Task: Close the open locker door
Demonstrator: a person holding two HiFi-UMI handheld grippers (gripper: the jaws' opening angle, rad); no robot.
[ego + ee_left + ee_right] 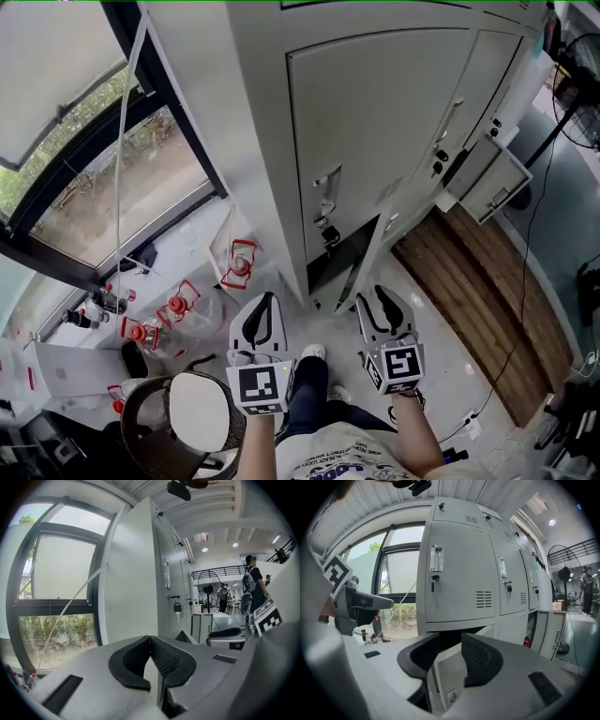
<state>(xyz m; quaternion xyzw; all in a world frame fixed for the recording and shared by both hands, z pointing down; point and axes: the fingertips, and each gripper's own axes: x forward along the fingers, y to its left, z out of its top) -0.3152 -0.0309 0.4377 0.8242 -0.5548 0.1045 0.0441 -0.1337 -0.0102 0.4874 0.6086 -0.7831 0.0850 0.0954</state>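
Door (367, 255) stands ajar at frame centre, just above the right tool (376, 298), jaws wide and empty; left tool (265, 302) pinched together, empty. A glancing push may slip off its edge, or the door rebound unlatched

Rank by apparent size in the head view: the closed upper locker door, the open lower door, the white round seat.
1. Closed upper locker door.
2. White round seat, though nearer the camera.
3. Open lower door, seen almost edge-on.

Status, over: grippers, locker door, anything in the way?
Left gripper shut, right gripper open, both empty. Lower locker door open, just ahead of right gripper. Path looks clear.
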